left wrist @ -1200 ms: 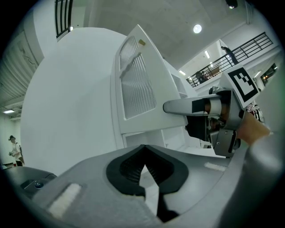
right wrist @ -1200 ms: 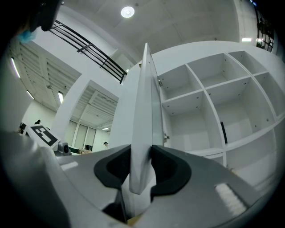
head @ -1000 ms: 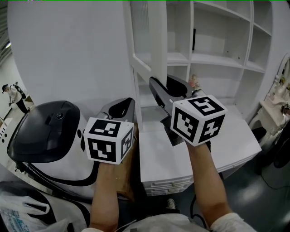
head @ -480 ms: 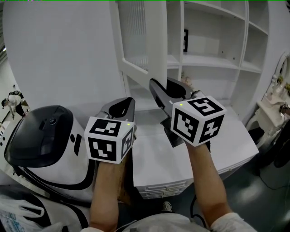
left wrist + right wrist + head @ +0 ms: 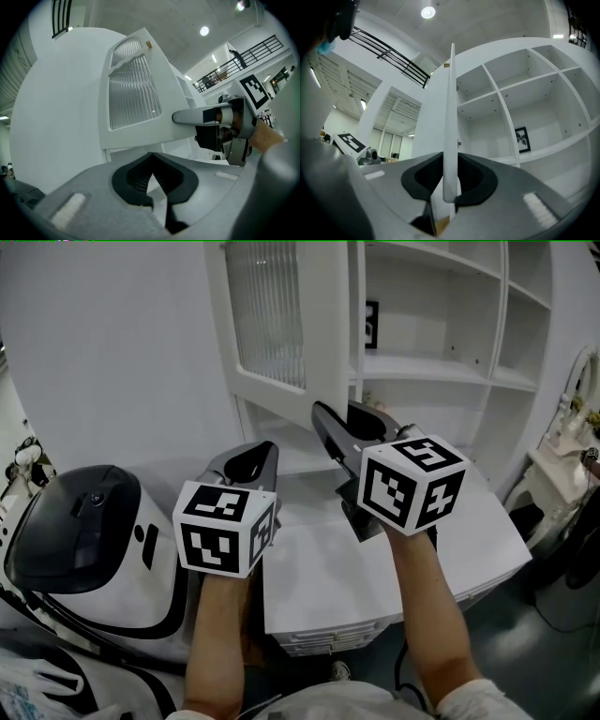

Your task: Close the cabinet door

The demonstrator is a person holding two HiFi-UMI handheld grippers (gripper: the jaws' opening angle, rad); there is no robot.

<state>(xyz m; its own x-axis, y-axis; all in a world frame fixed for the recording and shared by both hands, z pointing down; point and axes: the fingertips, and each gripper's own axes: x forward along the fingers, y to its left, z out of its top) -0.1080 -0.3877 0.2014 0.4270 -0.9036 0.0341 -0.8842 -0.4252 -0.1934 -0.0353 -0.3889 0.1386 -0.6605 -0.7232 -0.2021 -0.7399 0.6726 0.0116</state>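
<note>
The white cabinet door (image 5: 272, 324) with its ribbed glass panel stands swung out from the open white shelf cabinet (image 5: 431, 367). My right gripper (image 5: 349, 418) reaches level to the door's free edge. In the right gripper view that edge (image 5: 450, 117) runs upright between the jaws of the right gripper (image 5: 449, 187), which are closing, with gaps still showing on both sides. My left gripper (image 5: 262, 451) hovers lower left of the door, shut and holding nothing. In the left gripper view the left gripper (image 5: 154, 187) faces the door's glass face (image 5: 133, 98).
A white countertop (image 5: 319, 577) lies under both grippers. A black-and-white domed machine (image 5: 84, 531) stands at the left, with a plastic bag below it. A small framed picture (image 5: 371, 324) sits on a shelf. White furniture (image 5: 562, 465) stands at the right.
Both grippers have moved closer to the cabinet. More of the door's ribbed face shows now. The right gripper still straddles the door's edge.
</note>
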